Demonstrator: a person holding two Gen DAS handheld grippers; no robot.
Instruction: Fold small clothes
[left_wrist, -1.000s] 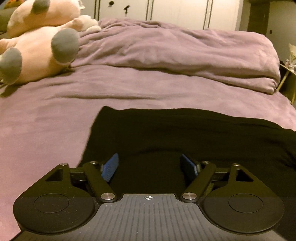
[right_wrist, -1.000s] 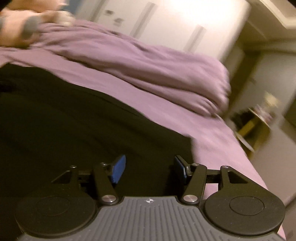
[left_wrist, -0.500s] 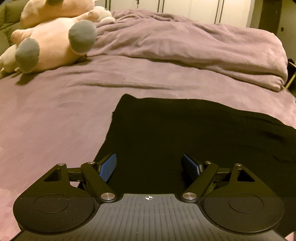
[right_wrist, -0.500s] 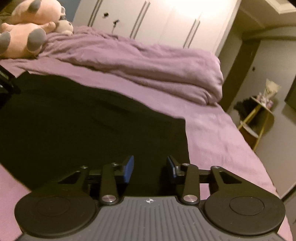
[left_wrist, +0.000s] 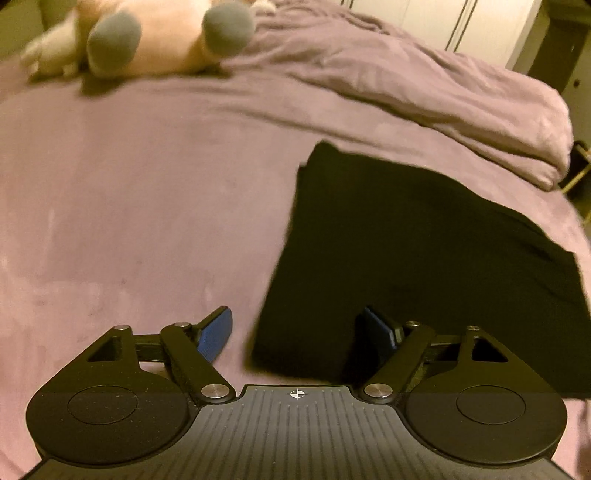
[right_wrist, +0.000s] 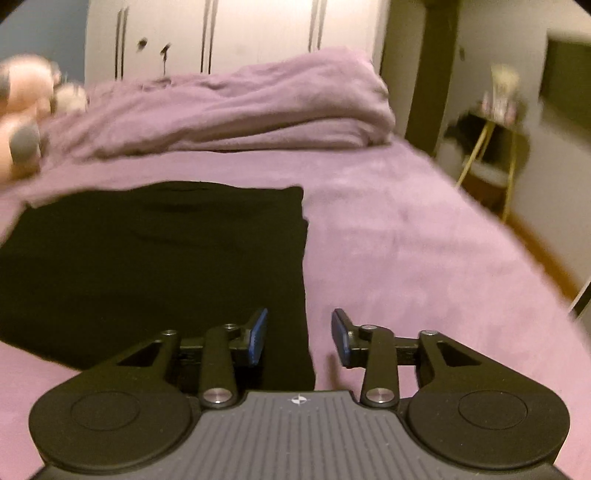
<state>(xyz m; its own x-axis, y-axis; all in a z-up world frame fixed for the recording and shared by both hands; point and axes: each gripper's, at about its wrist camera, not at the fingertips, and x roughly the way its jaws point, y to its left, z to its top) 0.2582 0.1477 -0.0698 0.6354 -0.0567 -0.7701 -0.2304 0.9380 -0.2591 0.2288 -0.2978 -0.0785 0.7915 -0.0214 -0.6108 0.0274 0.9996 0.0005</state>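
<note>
- Black garment (left_wrist: 424, 266) is lying flat on the purple bedspread (left_wrist: 129, 221), folded into a rough rectangle. In the left wrist view it is filling the 3 o'clock half of the frame; in the right wrist view (right_wrist: 155, 266) it is sitting toward 9 o'clock.
- Left gripper (left_wrist: 295, 334) is standing released, jaws wide. Its pads are straddling the garment's near left corner, one over bare bedspread and one over cloth, pressing nothing.
- Right gripper (right_wrist: 299, 336) is also released. Its jaws have just been closing and then reopening a little; only the garment's right edge is lying between them, not pinched.
- Change over the last second: both views were centred over the cloth, and each is now sliding outward to its own side edge. The garment outline is staying put throughout, so nothing is being dragged.
- Reading: the hands are spreading to the two near corners, probably setting up the next fold, likely away toward 12 o'clock.
- The left edge at 12 o'clock is showing stacked layers, so at least one fold looks done.
- Plush toy (left_wrist: 147, 40) and bunched duvet (left_wrist: 424, 88) are sitting well apart from the garment at 12 o'clock, out of the fold path.
- Risk: the dark cloth is hiding its layer edges, so a pinch may be catching only the top layer.
</note>
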